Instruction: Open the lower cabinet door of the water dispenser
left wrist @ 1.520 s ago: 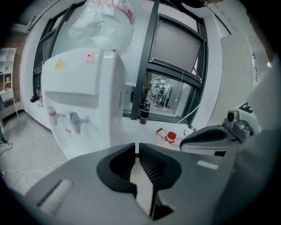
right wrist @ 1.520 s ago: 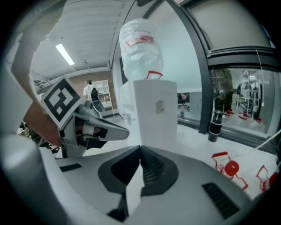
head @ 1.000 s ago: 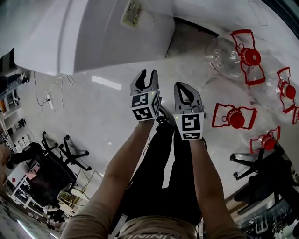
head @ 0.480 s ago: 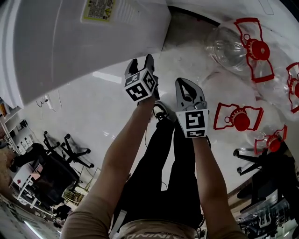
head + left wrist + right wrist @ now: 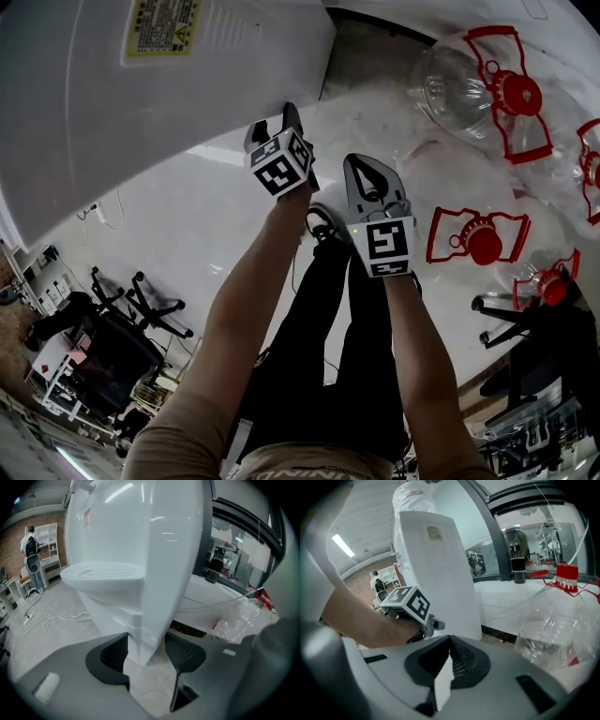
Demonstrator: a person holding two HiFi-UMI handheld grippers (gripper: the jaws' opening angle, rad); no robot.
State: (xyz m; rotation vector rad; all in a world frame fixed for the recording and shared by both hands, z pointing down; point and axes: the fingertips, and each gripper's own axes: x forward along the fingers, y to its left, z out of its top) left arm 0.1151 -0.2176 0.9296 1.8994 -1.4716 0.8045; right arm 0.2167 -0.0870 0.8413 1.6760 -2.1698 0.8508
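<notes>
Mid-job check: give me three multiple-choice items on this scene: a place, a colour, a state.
1. Where is the left tool? A) at the water dispenser's lower corner B) over a bottle C) on a chair
2. What colour are the bottle caps? A) blue B) red C) green
3. How are the right tool's jaws? A) wide apart B) together, empty C) clamped on a bottle
Answers: 1 A, the dispenser's corner stands between its jaws, which have just been opening; 2 B, red in the head view; 3 B, its own view shows the tips meeting.
</notes>
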